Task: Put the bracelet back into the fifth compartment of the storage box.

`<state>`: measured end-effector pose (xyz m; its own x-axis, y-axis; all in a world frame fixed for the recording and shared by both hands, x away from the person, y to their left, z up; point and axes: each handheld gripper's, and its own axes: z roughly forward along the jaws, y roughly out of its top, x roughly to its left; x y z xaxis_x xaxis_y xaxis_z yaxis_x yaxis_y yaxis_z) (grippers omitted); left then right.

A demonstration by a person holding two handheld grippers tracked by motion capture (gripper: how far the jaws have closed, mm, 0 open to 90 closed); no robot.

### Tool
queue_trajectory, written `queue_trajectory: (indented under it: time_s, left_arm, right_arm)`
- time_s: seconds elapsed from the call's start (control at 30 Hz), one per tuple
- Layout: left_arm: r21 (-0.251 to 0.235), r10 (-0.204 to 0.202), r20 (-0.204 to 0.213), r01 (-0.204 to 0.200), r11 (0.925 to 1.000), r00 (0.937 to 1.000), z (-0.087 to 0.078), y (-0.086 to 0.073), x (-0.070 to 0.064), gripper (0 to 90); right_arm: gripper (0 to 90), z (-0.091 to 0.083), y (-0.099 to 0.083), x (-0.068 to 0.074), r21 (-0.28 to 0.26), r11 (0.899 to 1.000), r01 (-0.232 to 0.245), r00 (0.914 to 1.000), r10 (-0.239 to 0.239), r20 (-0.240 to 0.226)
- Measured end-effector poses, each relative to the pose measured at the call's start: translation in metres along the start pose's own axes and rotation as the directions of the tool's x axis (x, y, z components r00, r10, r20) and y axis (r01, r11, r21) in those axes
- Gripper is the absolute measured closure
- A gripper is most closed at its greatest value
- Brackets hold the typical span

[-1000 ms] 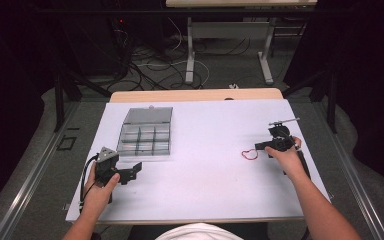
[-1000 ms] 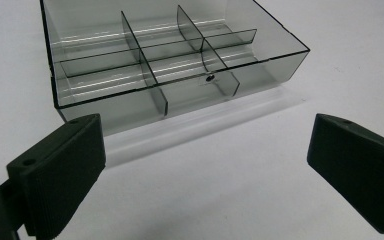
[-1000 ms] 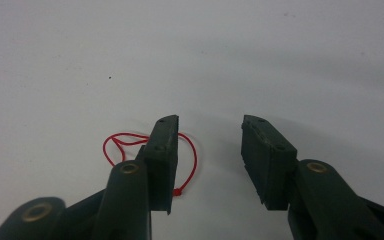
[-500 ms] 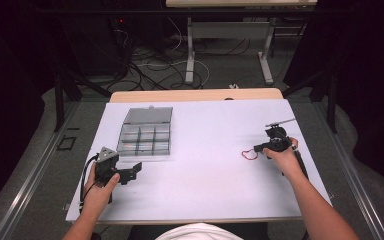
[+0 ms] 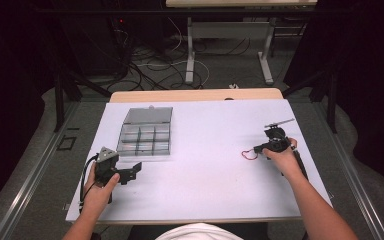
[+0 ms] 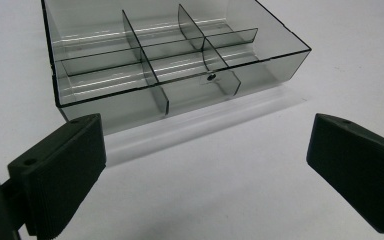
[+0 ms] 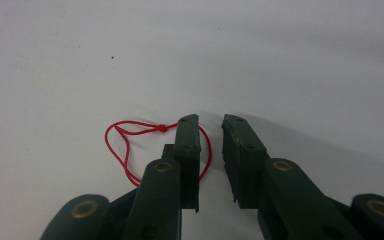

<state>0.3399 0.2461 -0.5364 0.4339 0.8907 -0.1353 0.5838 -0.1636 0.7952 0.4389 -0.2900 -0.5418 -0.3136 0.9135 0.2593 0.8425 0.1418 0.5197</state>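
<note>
A loop of red string (image 5: 250, 154) lies on the white table (image 5: 210, 175) at the right. My right gripper (image 5: 257, 148) points left at it, low over the table. In the right gripper view the jaws (image 7: 210, 121) stand a narrow gap apart over the red string (image 7: 130, 142); one strand runs into the gap and the left jaw covers part of the loop. A clear grey compartment box (image 5: 146, 138) sits at the left with its lid folded back. My left gripper (image 5: 132, 171) is just in front of it, wide open (image 6: 205, 124), facing the box (image 6: 170, 65).
The box's compartments look empty in the left gripper view. A light wooden tabletop edge (image 5: 195, 95) lies beyond the white table. Cables and desk legs (image 5: 190, 50) are on the floor behind. The table's middle is bare white surface.
My right gripper has edged slightly left toward the red string. The left gripper and the box have not moved.
</note>
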Motion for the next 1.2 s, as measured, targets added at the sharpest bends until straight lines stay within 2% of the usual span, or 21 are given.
queue_trajectory:
  time_s: [0.07, 0.4, 1.07, 1.2]
  left_arm:
    - [0.000, 0.000, 0.001, 0.000, 1.0000, 1.0000, 0.0000, 0.0000, -0.0001, 2.5]
    - [0.001, -0.001, 0.001, 0.001, 1.0000, 1.0000, 0.0002, -0.0001, -0.0001, 2.5]
    - [0.001, -0.009, 0.001, 0.009, 1.0000, 1.0000, 0.0003, -0.0004, 0.0001, 2.6]
    - [0.002, -0.011, 0.001, 0.011, 0.9999, 0.9999, 0.0004, -0.0005, 0.0001, 2.7]
  right_arm:
    - [78.5, 0.0001, 0.0000, -0.0002, 0.001, 1.000, -0.001, 0.9999, 0.001, -0.011]
    - [84.4, 0.0007, -0.0002, 0.0006, 0.011, 1.000, 0.001, 1.0000, -0.001, -0.006]
    - [89.5, 0.0005, -0.0007, 0.0003, 0.011, 1.000, -0.013, 0.9996, 0.013, -0.023]
    - [89.7, -0.0015, -0.0008, -0.0002, 0.007, 1.000, -0.003, 0.9997, 0.003, -0.023]
